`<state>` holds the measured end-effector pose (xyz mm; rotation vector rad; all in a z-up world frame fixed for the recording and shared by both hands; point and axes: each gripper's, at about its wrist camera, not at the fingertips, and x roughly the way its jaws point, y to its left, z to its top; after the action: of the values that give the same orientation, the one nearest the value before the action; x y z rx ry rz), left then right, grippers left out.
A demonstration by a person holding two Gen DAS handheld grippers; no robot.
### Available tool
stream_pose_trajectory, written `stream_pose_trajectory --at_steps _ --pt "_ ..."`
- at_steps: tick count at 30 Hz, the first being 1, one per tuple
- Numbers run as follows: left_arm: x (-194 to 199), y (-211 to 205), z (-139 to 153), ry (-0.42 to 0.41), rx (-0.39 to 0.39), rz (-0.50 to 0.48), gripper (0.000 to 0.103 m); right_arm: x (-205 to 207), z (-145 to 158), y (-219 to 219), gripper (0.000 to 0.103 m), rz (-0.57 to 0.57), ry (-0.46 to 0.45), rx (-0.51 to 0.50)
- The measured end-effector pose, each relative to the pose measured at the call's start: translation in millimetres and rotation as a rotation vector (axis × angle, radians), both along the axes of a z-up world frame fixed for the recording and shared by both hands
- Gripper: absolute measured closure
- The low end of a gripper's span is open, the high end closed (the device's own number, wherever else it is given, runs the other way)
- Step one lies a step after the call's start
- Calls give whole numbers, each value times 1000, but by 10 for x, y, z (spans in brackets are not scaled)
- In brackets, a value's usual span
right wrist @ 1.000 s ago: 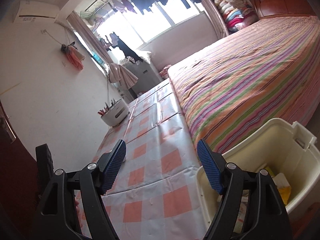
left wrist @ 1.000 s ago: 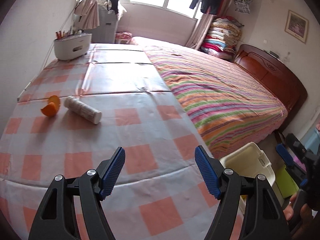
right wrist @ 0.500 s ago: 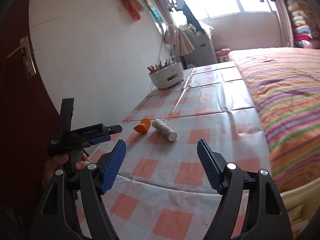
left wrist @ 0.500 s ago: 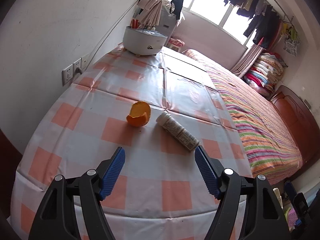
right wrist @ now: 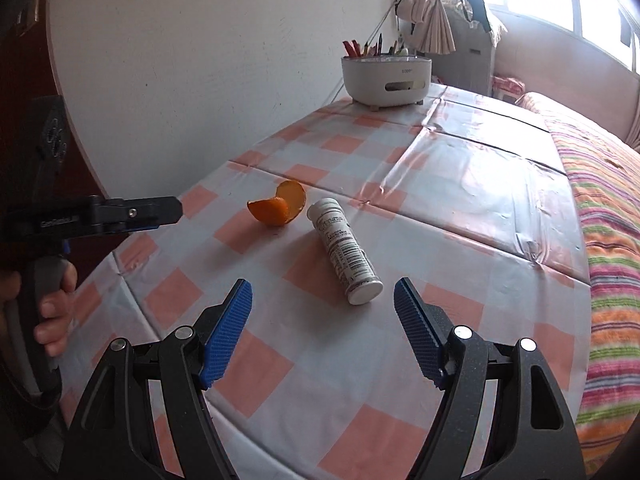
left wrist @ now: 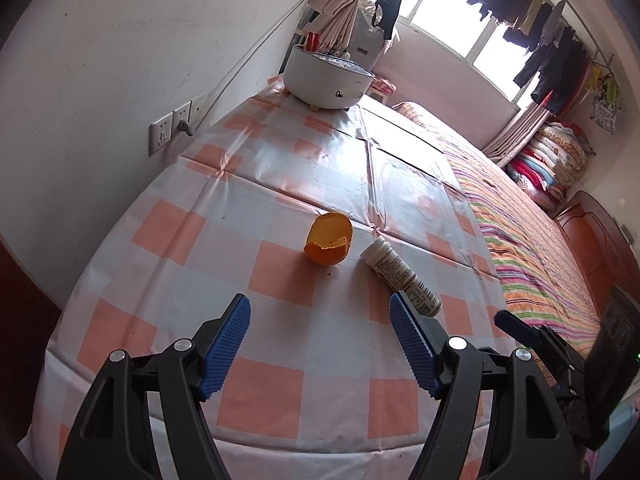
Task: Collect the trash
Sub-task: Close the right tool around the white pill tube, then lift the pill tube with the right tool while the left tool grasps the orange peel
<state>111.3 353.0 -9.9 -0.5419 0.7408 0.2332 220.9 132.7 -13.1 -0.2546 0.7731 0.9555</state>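
The curled orange peel (right wrist: 278, 210) and white cylindrical plastic bottle (right wrist: 345, 251) lie side by side mid-table. I've swung both grippers round from the bin side; my left gripper (left wrist: 320, 346) and right gripper (right wrist: 323, 330) gape wide, empty. Checked tablecloth (right wrist: 472, 200) around is bare; table edge below me.

Table (left wrist: 280, 392) runs lengthwise away from both cameras, wall along its left edge, bed (left wrist: 532, 248) along its right edge. Orange peel (left wrist: 329, 239) and tube (left wrist: 400, 276) lie on the table's near half, just beside each other but apart; peel to the left, tube to the right (tube on its side, one end toward the peel, other end toward the near edge). Round container (right wrist: 386, 79) stands at the far end, near the wall. Wall sockets (left wrist: 176, 124) left of the table. Window behind the far end.
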Motion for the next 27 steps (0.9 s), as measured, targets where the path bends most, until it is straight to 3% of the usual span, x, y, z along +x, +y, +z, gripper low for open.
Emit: stream_pose_trajectory --at_steps 6,9,14,21,23,27 --pt "51 23 -25 14 0 7 33 159 -112 366 33 56 -16 -116" --pt "83 57 -29 15 -12 8 33 205 -201 614 42 87 -31 -183" --pt "152 123 -63 35 -26 12 33 448 -269 758 43 58 -6 -227" --pt "277 288 -134 39 -88 44 33 629 -450 759 70 33 90 -253" --pt "317 311 -155 43 -103 46 33 608 -423 717 74 26 86 -242" --pt "435 313 -196 59 -96 39 33 453 -192 379 75 -29 125 -115"
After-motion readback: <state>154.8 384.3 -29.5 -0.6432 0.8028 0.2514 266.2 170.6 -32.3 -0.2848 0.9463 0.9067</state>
